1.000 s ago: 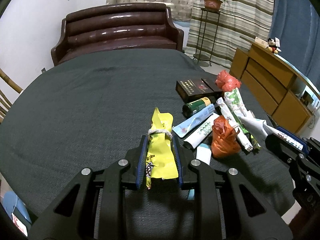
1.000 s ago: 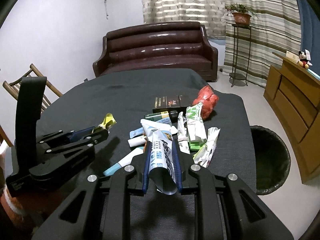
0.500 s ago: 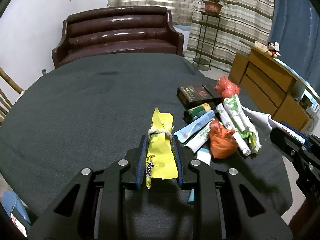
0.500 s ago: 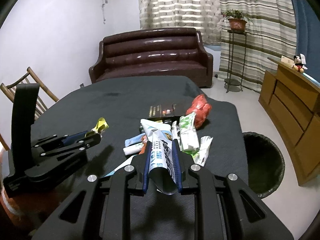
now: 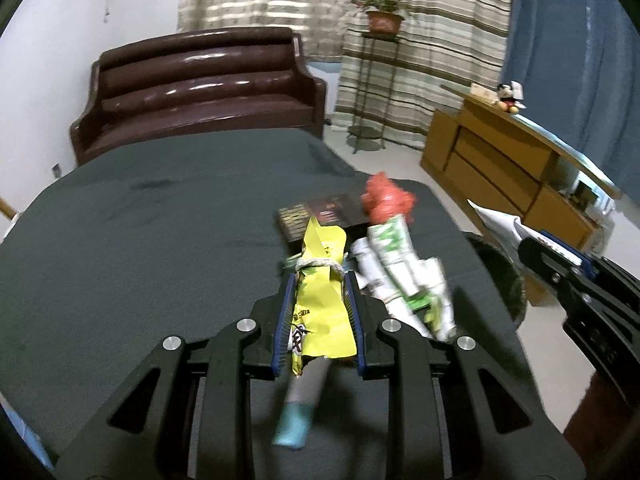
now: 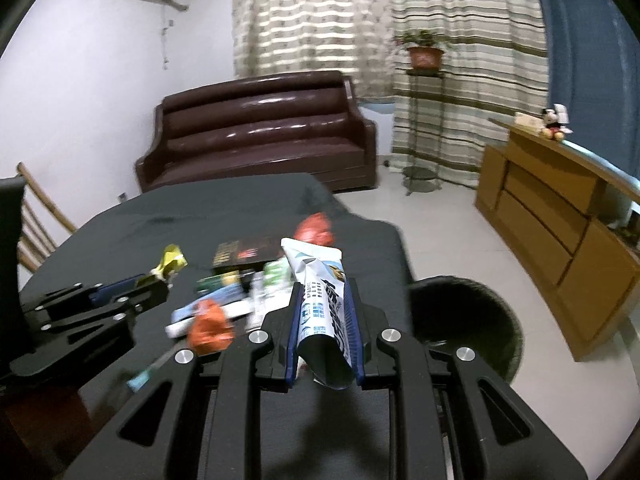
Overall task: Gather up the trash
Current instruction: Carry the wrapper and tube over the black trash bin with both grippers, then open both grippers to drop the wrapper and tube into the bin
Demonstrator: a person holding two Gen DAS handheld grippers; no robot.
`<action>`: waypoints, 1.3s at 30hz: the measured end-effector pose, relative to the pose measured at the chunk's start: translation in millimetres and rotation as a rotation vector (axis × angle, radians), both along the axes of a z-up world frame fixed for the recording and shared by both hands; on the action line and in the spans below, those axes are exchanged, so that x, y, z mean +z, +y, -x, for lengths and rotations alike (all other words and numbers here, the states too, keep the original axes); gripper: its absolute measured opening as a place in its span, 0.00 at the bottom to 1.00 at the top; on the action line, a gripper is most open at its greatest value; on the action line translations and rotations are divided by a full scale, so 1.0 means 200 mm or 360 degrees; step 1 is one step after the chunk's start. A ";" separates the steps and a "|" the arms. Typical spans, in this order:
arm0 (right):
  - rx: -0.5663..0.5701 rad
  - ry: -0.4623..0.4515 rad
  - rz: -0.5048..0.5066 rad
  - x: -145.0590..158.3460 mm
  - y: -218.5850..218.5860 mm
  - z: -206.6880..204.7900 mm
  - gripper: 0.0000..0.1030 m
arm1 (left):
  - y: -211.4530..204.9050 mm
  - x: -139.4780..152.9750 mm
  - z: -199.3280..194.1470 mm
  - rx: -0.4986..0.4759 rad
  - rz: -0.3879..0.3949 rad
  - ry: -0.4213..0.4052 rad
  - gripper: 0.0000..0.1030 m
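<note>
Left gripper: fingers clamping a crumpled yellow plastic wrapper tied with string, held above the dark grey table
Right gripper: fingers pinching a white-and-blue printed pouch, beside the black round bin

You've got a table under dark grey cloth — on it a dark box, an orange-red crumpled bag, green-and-white wrappers and a white tube — clustered near its right edge.
</note>
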State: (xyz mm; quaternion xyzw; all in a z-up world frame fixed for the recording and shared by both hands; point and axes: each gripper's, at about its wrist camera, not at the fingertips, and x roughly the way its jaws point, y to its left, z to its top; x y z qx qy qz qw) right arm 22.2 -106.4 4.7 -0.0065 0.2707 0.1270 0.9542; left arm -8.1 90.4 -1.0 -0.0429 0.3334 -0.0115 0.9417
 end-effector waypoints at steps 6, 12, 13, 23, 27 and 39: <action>-0.0167 -0.0018 0.0029 -0.03 -0.18 -0.10 0.20 | -0.19 0.00 -0.11 -0.0127 0.0037 0.0013 0.23; -0.0309 0.0011 0.0063 -0.08 -0.35 -0.21 0.20 | -0.39 0.01 -0.23 -0.0225 0.0036 0.0004 0.23; -0.0324 0.0015 0.0063 -0.09 -0.36 -0.22 0.20 | -0.41 0.01 -0.24 -0.0235 0.0035 0.0005 0.23; -0.0448 0.0057 0.0045 -0.18 -0.55 -0.29 0.20 | -0.74 -0.09 -0.46 -0.0338 -0.0044 0.0077 0.23; -0.0475 0.0076 0.0015 -0.20 -0.61 -0.34 0.20 | -0.84 -0.12 -0.53 -0.0359 -0.0086 0.0100 0.23; -0.0531 0.0125 -0.0041 -0.28 -0.73 -0.45 0.21 | -0.99 -0.22 -0.72 -0.0373 -0.0163 0.0188 0.24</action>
